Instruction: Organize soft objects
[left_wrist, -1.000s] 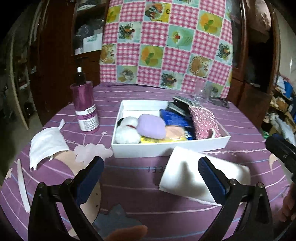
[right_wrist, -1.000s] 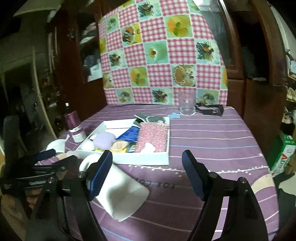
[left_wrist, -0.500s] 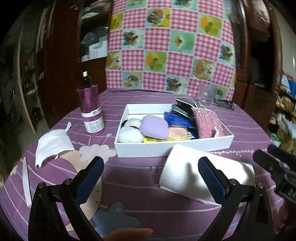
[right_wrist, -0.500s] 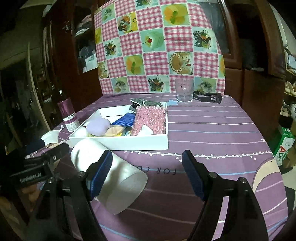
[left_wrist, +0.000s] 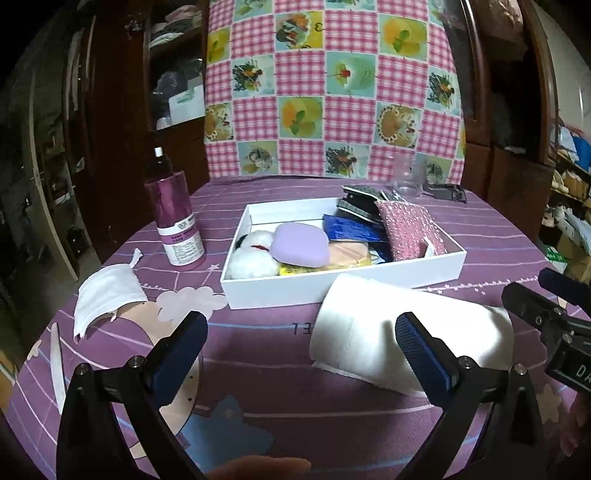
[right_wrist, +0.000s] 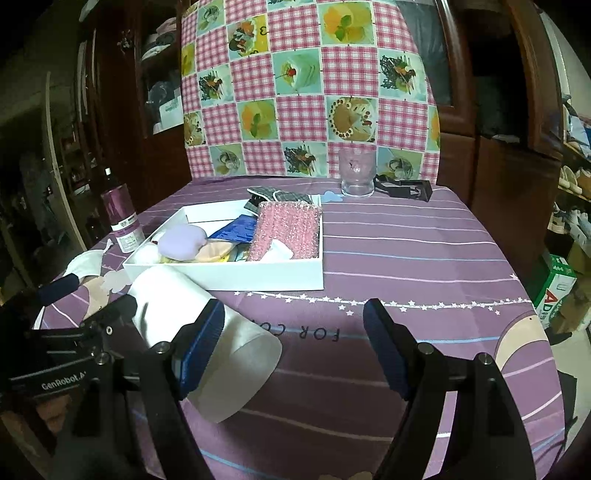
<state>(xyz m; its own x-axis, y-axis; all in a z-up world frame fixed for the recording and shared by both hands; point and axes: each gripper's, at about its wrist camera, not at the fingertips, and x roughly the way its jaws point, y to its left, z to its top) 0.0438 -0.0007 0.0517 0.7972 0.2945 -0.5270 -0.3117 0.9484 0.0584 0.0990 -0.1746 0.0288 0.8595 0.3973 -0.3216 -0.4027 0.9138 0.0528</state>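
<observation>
Soft objects fill a white box (left_wrist: 343, 284) on the purple tablecloth (left_wrist: 258, 369): a lilac pad (left_wrist: 301, 245), a white fluffy ball (left_wrist: 251, 260), a peach piece (left_wrist: 349, 254), blue fabric (left_wrist: 351, 230) and a pink sparkly pouch (left_wrist: 410, 229) leaning at the right end. A white paper roll (left_wrist: 369, 328) lies on its side just in front of the box. The left gripper (left_wrist: 301, 350) hovers with fingers spread wide and empty, its right finger in front of the roll. The right gripper (right_wrist: 293, 343) is likewise spread and empty, its left finger overlapping the roll. A purple bottle (left_wrist: 175, 221) stands left of the box, with a white mask (left_wrist: 105, 295) nearer the table edge. A clear glass (right_wrist: 357, 173) stands at the far side.
</observation>
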